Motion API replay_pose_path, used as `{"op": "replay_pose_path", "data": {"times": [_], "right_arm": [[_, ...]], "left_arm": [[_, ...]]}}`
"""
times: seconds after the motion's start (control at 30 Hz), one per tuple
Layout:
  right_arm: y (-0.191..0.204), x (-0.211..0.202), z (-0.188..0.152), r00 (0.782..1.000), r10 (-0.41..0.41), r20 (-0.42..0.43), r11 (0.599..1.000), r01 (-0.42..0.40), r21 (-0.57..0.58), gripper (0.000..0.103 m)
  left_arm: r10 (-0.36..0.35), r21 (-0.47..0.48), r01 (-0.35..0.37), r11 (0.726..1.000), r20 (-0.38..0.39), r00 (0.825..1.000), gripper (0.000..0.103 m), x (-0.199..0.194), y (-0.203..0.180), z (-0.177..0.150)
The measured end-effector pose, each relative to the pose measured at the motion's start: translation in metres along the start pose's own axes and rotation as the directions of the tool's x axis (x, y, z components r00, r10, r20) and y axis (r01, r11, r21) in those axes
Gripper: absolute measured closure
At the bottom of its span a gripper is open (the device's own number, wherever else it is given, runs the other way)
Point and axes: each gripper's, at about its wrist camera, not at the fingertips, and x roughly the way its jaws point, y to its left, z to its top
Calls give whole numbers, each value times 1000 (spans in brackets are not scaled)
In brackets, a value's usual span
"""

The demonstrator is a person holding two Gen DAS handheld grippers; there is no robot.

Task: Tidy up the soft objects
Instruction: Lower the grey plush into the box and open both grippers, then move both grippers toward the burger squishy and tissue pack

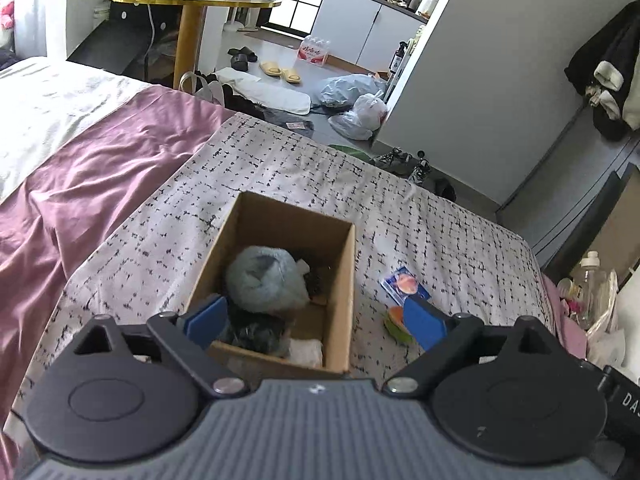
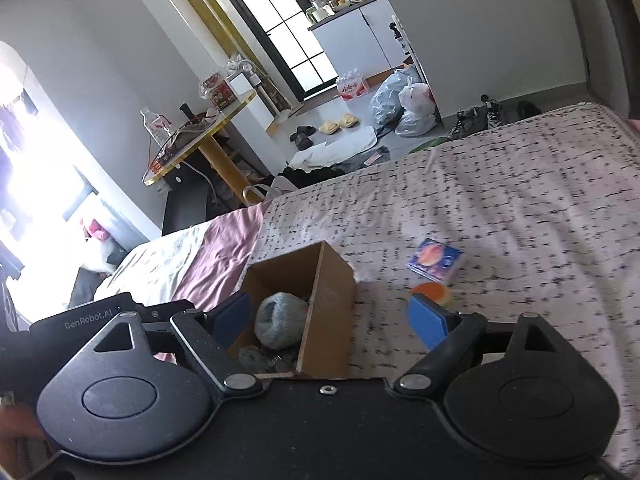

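An open cardboard box (image 1: 340, 300) (image 2: 332, 320) stands on the patterned bedspread (image 1: 440, 232). Inside lie a fluffy grey-blue bundle (image 1: 260, 276) (image 2: 278, 318), a dark fuzzy item (image 1: 256, 332) and something white (image 1: 306, 352). Right of the box rest a blue packet with an orange picture (image 1: 404, 284) (image 2: 436, 260) and a small orange-green soft item (image 1: 394, 320) (image 2: 434, 292). My left gripper (image 1: 316, 322) hangs above the box's near end, open, nothing between its blue pads. My right gripper (image 2: 328, 320) is open too, astride the box from the near side, holding nothing.
A pink sheet (image 1: 80, 168) and white quilt (image 1: 48, 104) cover the bed's left side. Beyond the bed's foot are a gold-rimmed table (image 1: 192, 0), slippers (image 1: 280, 72), plastic bags (image 1: 356, 100) and shoes (image 1: 404, 162). A bottle (image 1: 592, 280) stands at the bed's right edge.
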Motion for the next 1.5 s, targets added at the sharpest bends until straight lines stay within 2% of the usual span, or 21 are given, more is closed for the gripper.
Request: {"op": "replay_pose_path", "data": {"times": [0.2, 0.47, 0.67, 0.93, 1.03, 1.17, 1.4, 1.5], "right_arm": [[-19, -25, -5, 1000, -5, -1, 999, 5, -35, 12], [-46, -43, -7, 1000, -6, 5, 999, 7, -35, 11], [-70, -47, -6, 1000, 1, 20, 999, 0, -40, 4], [-95, -39, -3, 1000, 14, 12, 997, -13, -73, 3], [-105, -33, -1, 999, 35, 11, 998, -34, -58, 3], [-119, -21, 0, 999, 52, 6, 998, -52, -37, 3], [-142, 2, -1, 994, 108, 11, 994, -109, 34, 3], [-152, 11, -3, 990, 139, 27, 988, -140, 64, 3]], "left_arm": [[10, 29, -10, 1000, 21, 1000, 1, -16, -20, -17], [-23, 67, 21, 998, 38, 999, 0, -23, -49, -34], [-24, 76, 21, 997, 43, 999, 0, -17, -70, -48], [-10, 72, 6, 997, 46, 999, 0, -1, -89, -57], [-7, 62, 4, 998, 48, 999, 0, 4, -97, -58], [8, 100, -13, 995, 52, 999, 0, 13, -112, -61], [25, 55, -27, 998, 39, 999, 1, 38, -121, -63], [40, 64, -42, 997, 35, 999, 2, 50, -126, -65]]}}
